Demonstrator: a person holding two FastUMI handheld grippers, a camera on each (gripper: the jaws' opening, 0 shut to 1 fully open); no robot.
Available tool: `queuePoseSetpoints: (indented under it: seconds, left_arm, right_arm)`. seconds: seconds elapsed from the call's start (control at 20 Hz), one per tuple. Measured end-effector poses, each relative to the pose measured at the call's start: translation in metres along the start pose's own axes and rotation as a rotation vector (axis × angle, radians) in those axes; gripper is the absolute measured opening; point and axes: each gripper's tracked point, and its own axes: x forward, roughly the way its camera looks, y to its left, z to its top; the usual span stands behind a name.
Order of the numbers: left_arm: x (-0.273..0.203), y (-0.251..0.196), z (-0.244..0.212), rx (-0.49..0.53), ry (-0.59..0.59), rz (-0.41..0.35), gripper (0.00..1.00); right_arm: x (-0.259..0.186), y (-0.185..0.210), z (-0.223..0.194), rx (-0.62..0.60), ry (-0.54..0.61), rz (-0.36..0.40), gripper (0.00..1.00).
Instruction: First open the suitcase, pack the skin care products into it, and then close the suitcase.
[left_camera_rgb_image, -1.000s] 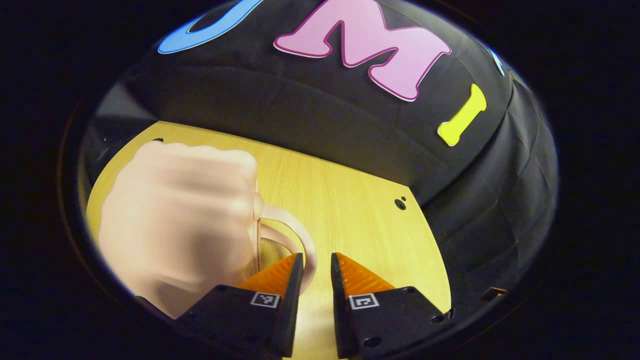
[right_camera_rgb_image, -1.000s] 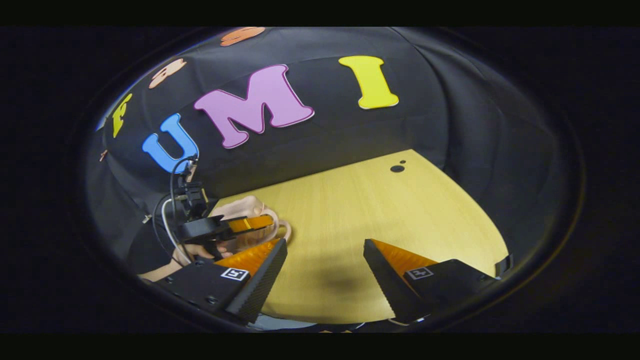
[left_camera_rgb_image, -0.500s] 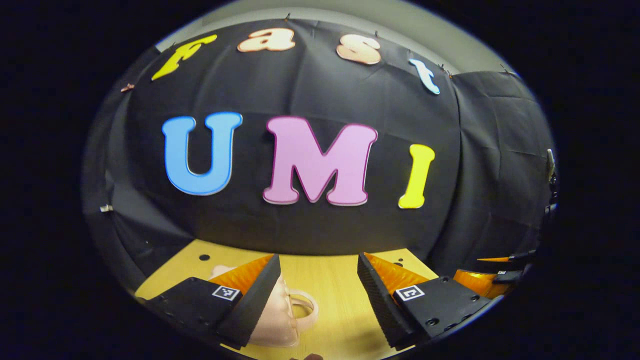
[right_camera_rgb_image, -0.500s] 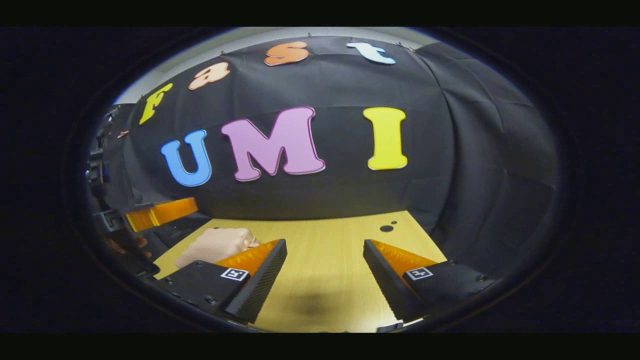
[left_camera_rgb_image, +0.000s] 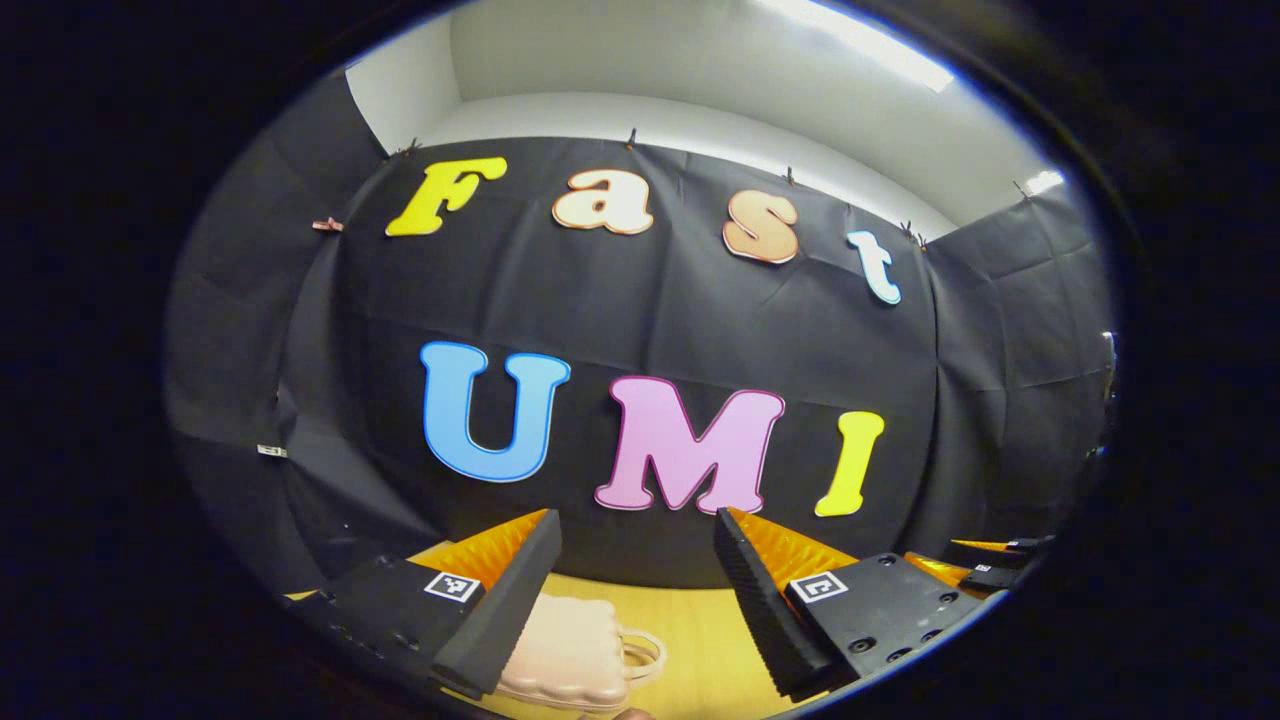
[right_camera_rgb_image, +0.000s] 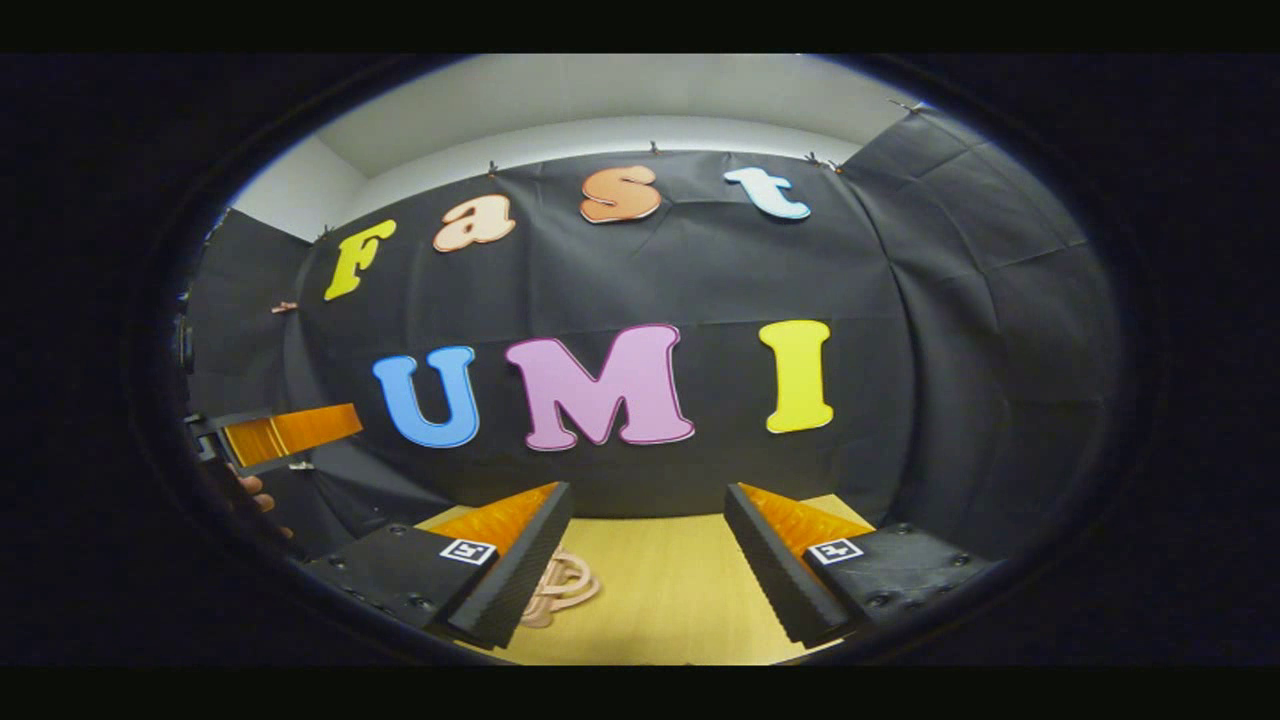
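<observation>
Suitcase (left_camera_rgb_image: 570, 652), small and pink, lies closed on the counter (left_camera_rgb_image: 700, 650), handle toward the left gripper (left_camera_rgb_image: 635, 600), whose fingers stand wide apart, holding nothing. Right gripper (right_camera_rgb_image: 648, 570) is likewise spread and empty; its left finger hides most of the case. Both cameras have tilted up since a second ago.

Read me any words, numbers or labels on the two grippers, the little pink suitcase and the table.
None can be read.
Left gripper: no words, just a square black-and-white marker on each finger mount, a pattern and not text.
Right gripper: the same kind of marker, no text.
Pink suitcase: no writing visible.
Table: bare wood, no writing.
</observation>
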Motion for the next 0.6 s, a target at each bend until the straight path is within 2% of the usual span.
queuePoseSetpoints:
  seconds: [0.1, 0.15, 0.3, 0.55, 0.6]
  left_arm:
    - [-0.014, 0.013, -0.006, 0.038, -0.008, -0.001, 0.92]
    - [-0.018, 0.013, -0.011, 0.055, 0.001, -0.017, 0.96]
    - [-0.024, 0.014, -0.026, 0.086, 0.039, -0.041, 0.96]
    - [-0.031, -0.007, -0.032, 0.036, 0.023, -0.106, 0.96]
    - [-0.030, -0.009, -0.035, 0.031, 0.034, -0.118, 0.96]
  right_arm:
    - [-0.011, 0.014, -0.012, -0.041, 0.024, 0.012, 1.00]
    - [-0.015, 0.021, -0.015, -0.044, 0.032, 0.022, 0.97]
    - [-0.027, 0.033, -0.005, -0.055, -0.006, 0.027, 0.97]
    - [-0.037, 0.044, -0.006, -0.138, -0.031, 0.023, 0.97]
    - [-0.038, 0.046, -0.006, -0.143, -0.032, 0.024, 1.00]
